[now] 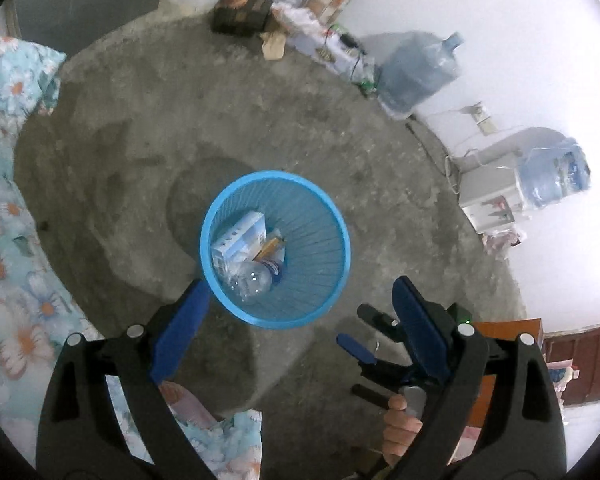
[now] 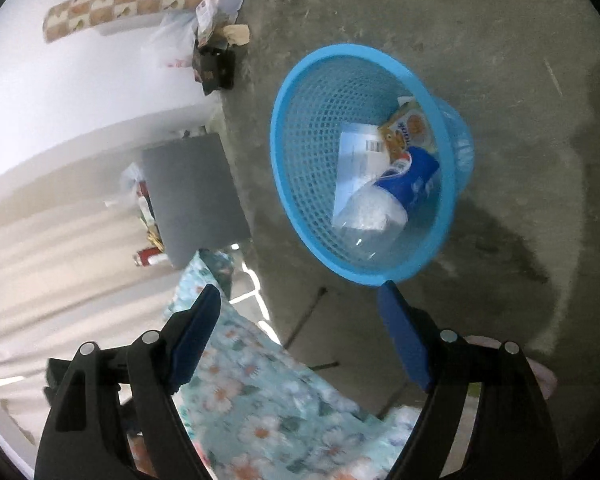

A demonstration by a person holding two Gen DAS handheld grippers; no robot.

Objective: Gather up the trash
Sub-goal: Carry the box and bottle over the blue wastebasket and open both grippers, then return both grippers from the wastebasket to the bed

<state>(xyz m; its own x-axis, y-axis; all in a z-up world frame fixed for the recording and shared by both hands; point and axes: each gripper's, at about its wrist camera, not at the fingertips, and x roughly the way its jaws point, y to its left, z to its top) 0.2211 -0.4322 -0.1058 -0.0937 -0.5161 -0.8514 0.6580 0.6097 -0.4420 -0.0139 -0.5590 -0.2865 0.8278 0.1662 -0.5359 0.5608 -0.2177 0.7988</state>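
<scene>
A round blue mesh basket [image 1: 342,236] stands on the bare concrete floor. Inside it lie a white box [image 1: 242,236], an orange packet [image 1: 270,246] and a clear plastic bottle [image 1: 252,280]. My left gripper [image 1: 300,284] hovers above the basket's near rim, open and empty. The right wrist view shows the same basket [image 2: 284,184] from the side, with white paper [image 2: 356,160], a yellow packet [image 2: 408,128] and a blue-labelled bottle [image 2: 380,208] in it. My right gripper [image 2: 300,290] is open with nothing between its fingers, just short of the rim. A hand [image 1: 400,424] holds that gripper [image 1: 360,330].
Floral bedding [image 1: 12,240] lies along the left, and again under the right gripper [image 2: 260,400]. Two large water jugs [image 1: 416,72] and a white dispenser [image 1: 488,196] line the white wall. Boxes and bags [image 1: 244,16] sit at the far wall beside a grey panel [image 2: 196,196].
</scene>
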